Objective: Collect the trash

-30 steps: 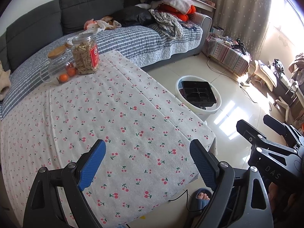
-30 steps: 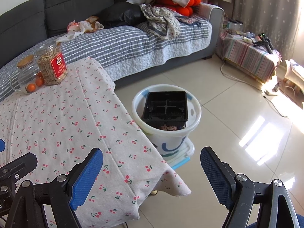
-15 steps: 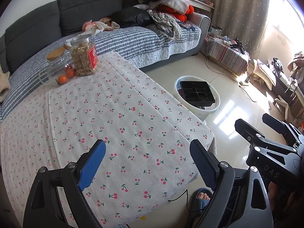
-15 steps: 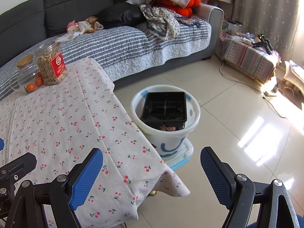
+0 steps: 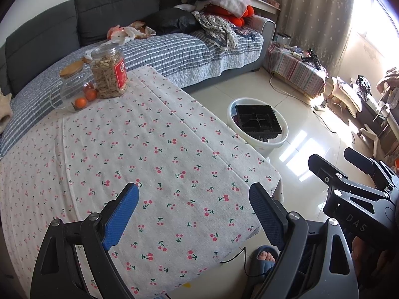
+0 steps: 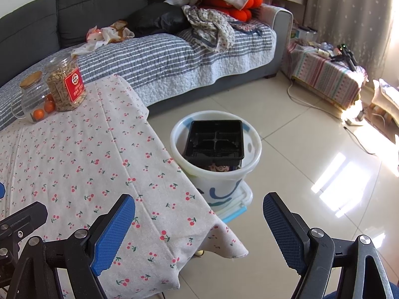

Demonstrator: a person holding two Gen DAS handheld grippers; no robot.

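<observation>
1. Two grippers, both empty. The left gripper (image 5: 193,209) hangs over the table (image 5: 149,149) and its cherry-print cloth with jaws wide apart; the right gripper (image 6: 199,218) is equally spread above the table's corner and the tiled floor (image 6: 311,174). Nothing lies between either pair of pads.
2. The white bucket (image 6: 251,159) stands on the floor just beside the table's edge, probably so trash can go in with a short reach. A black compartment tray (image 6: 214,140) sits tilted across its mouth.
3. The tray hides most of the bucket's contents; only a scrap of something printed shows under its near edge.
4. A jar of snacks (image 5: 109,72) and a glass jug (image 5: 72,87) with oranges stand together at the table's far corner, likely kept items, not trash.
5. No loose trash is visible on the cloth; judged so, collection seems nearly finished.
6. A sandalled foot (image 5: 265,258) shows below the table's edge; the person is otherwise cut off.
</observation>
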